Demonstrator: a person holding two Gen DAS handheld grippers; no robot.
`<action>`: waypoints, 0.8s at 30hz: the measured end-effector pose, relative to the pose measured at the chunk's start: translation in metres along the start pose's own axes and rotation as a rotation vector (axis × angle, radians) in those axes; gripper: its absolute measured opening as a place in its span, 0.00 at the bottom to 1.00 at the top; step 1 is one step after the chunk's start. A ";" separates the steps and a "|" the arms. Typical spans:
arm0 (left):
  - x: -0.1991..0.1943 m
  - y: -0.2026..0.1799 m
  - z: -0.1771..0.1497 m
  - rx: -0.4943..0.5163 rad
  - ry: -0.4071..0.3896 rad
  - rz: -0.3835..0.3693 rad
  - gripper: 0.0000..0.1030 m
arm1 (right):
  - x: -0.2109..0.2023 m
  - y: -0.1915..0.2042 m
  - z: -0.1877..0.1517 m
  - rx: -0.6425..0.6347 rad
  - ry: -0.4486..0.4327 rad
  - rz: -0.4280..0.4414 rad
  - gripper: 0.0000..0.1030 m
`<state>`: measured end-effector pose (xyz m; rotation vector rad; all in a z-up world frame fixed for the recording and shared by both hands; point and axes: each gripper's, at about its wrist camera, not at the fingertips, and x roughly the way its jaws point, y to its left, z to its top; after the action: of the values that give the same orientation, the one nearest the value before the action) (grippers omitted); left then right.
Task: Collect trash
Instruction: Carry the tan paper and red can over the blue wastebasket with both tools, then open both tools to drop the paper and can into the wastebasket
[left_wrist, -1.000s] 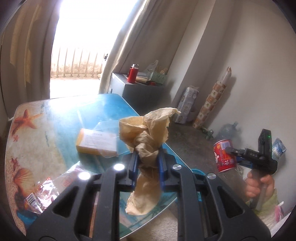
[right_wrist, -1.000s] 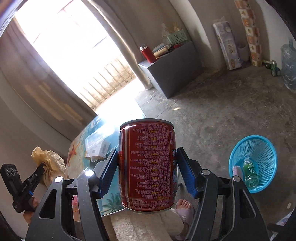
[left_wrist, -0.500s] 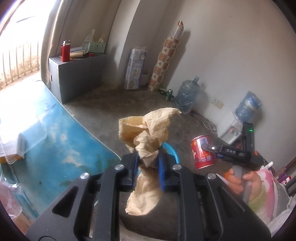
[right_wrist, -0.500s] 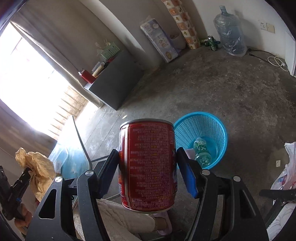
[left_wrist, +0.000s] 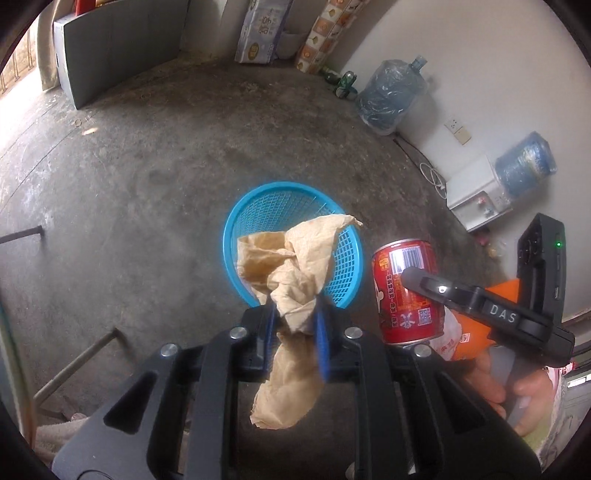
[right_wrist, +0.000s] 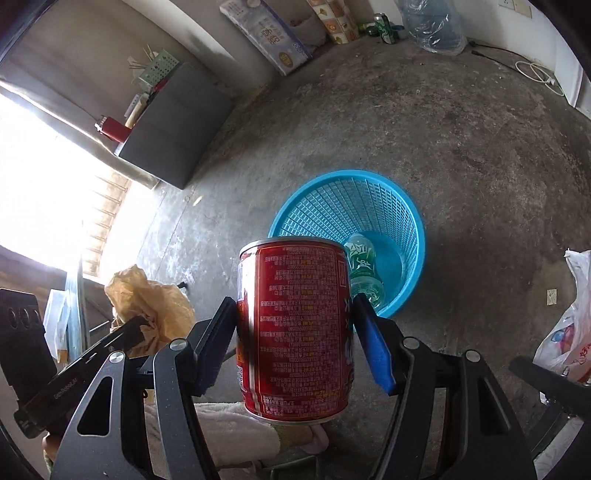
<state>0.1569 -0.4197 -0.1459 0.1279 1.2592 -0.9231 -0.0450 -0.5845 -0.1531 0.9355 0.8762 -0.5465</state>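
A crumpled tan paper bag (left_wrist: 291, 280) is pinched in my left gripper (left_wrist: 295, 317), which is shut on it and hangs above the near rim of a blue mesh basket (left_wrist: 258, 206) on the concrete floor. My right gripper (right_wrist: 295, 325) is shut on an upright red drink can (right_wrist: 299, 325), held just in front of the same blue basket (right_wrist: 369, 199). A green plastic bottle (right_wrist: 364, 269) lies inside the basket. The left wrist view shows the red can (left_wrist: 404, 291) to the right of the bag; the right wrist view shows the paper bag (right_wrist: 147, 299) at the left.
A grey cabinet (right_wrist: 173, 125) stands by the bright doorway. Along the far wall are a pack of paper rolls (left_wrist: 262, 29), a large water jug (left_wrist: 391, 96) and a water dispenser (left_wrist: 476, 199). A printed plastic bag (right_wrist: 569, 332) lies on the right. Bare concrete surrounds the basket.
Both grippers have swung away from the blue table and dropped toward the floor, tilting downward. The basket now lies right beneath them. Both grips are unchanged.
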 end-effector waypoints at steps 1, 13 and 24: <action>0.015 0.002 0.001 -0.010 0.022 0.004 0.16 | 0.010 -0.002 0.005 -0.001 0.011 -0.017 0.61; 0.173 0.029 0.026 -0.054 0.178 0.034 0.16 | 0.127 -0.012 0.058 -0.119 0.150 -0.216 0.61; 0.214 0.045 0.037 -0.137 0.200 0.024 0.43 | 0.179 -0.022 0.077 -0.189 0.199 -0.341 0.61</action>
<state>0.2164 -0.5232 -0.3329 0.1290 1.4993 -0.8156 0.0682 -0.6691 -0.2897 0.6782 1.2580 -0.6549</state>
